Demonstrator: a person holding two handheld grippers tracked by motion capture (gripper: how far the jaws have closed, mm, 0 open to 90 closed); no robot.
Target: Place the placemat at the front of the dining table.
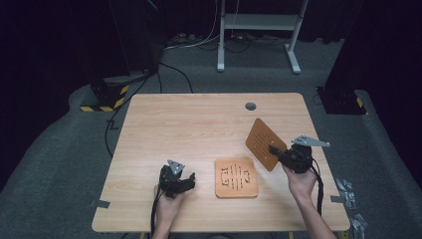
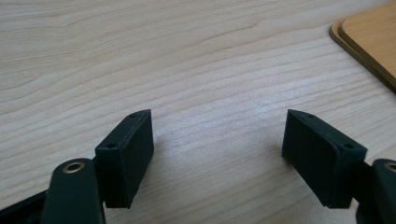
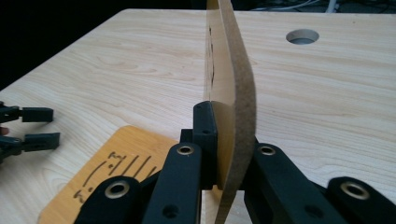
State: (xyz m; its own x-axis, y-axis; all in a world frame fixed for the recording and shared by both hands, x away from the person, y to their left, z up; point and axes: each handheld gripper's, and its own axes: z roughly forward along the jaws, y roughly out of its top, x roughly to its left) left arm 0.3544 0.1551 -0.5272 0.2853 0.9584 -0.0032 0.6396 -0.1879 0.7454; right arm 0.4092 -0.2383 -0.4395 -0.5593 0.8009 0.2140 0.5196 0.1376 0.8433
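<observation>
Two orange-brown cork mats with black markings are on hand. One mat (image 1: 237,178) lies flat on the table near the front middle, also seen in the right gripper view (image 3: 105,175) and at the edge of the left gripper view (image 2: 369,39). The other mat (image 1: 262,142) is lifted and tilted on edge above the table, with my right gripper (image 1: 274,149) shut on its lower edge; it stands edge-on between the jaws (image 3: 231,93). My left gripper (image 1: 188,180) rests low over the table left of the flat mat, open with nothing between its fingers (image 2: 217,154).
The wooden table (image 1: 199,124) has a round cable hole (image 1: 250,106) at the back right. The left gripper (image 3: 28,128) shows far left in the right gripper view. Beyond the table are a white stand's legs (image 1: 259,30) and cables on grey carpet.
</observation>
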